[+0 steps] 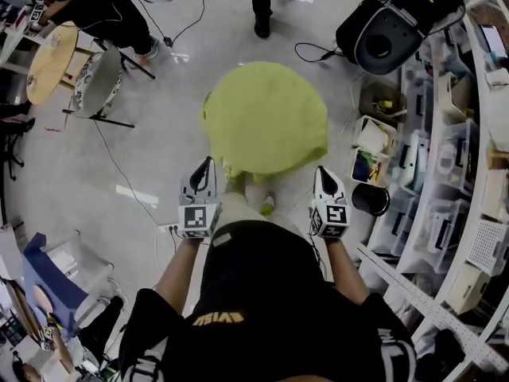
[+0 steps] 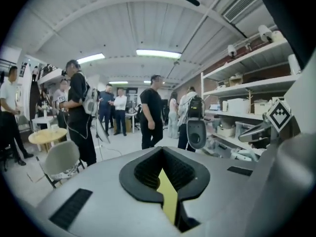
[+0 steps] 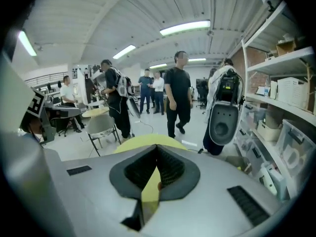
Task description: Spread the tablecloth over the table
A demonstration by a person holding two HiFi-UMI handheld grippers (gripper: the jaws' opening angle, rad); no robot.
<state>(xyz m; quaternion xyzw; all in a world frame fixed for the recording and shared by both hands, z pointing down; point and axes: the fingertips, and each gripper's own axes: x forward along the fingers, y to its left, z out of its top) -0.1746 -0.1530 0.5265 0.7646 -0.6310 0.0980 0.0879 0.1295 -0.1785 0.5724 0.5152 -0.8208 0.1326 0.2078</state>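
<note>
The yellow-green fabric tablecloth (image 1: 266,118) is spread out in a rounded, domed shape just ahead of the person, over the grey floor (image 1: 159,157). Whatever surface lies under it is hidden by the fabric. Its near edge droops back toward the person's feet, between the two tools.

The left hand-held gripper (image 1: 207,163) is clamped tight on the cloth. A thin yellow strip of fabric is pinched between its black ribbed pads (image 2: 145,172). The right hand-held gripper (image 1: 321,171) is likewise closed on the cloth, a yellow fold caught between its jaws and more of the fabric showing beyond them. The two are held level with each other, one at each side of the near edge, both pointing away from the person.

Off to the left stand a round wooden side table (image 1: 52,60) and a grey shell chair (image 1: 99,82). A black cylindrical bin (image 1: 370,200) sits near the right gripper, by white metal shelving (image 1: 445,213) full of plastic boxes. Several people stand further down the room.
</note>
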